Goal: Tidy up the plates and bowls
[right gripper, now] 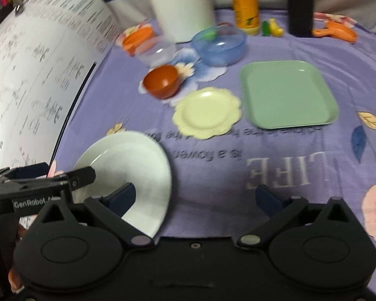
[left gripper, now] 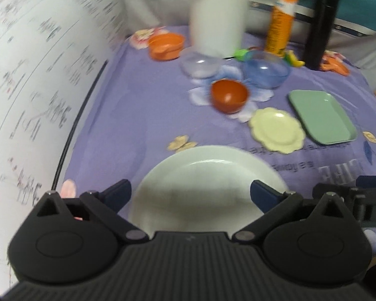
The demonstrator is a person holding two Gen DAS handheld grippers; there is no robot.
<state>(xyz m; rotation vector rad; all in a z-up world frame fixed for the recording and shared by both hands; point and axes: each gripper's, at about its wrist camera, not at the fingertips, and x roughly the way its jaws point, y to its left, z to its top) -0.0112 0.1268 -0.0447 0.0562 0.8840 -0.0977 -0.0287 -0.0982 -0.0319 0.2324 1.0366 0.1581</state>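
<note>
We've got both grippers wide open and holding nothing. The left gripper (left gripper: 190, 195) hangs over the big white plate (left gripper: 208, 175), which lies flat on the purple flowered cloth (left gripper: 137, 125), its fingers (left gripper: 117, 193) spread either side of the plate without pinching it. The right gripper (right gripper: 194, 198) sits just right of that plate, over bare cloth by the "LIFE" lettering.

Further back: a scalloped yellow plate (right gripper: 206, 111) just beside the green square plate (right gripper: 287, 92), a small red-brown bowl (right gripper: 161, 80), a clear bowl (right gripper: 156, 52) and a blue bowl (right gripper: 219, 44). An orange bowl (left gripper: 166, 45) sits behind those, though it's blurry, so it might be two stacked.
</note>
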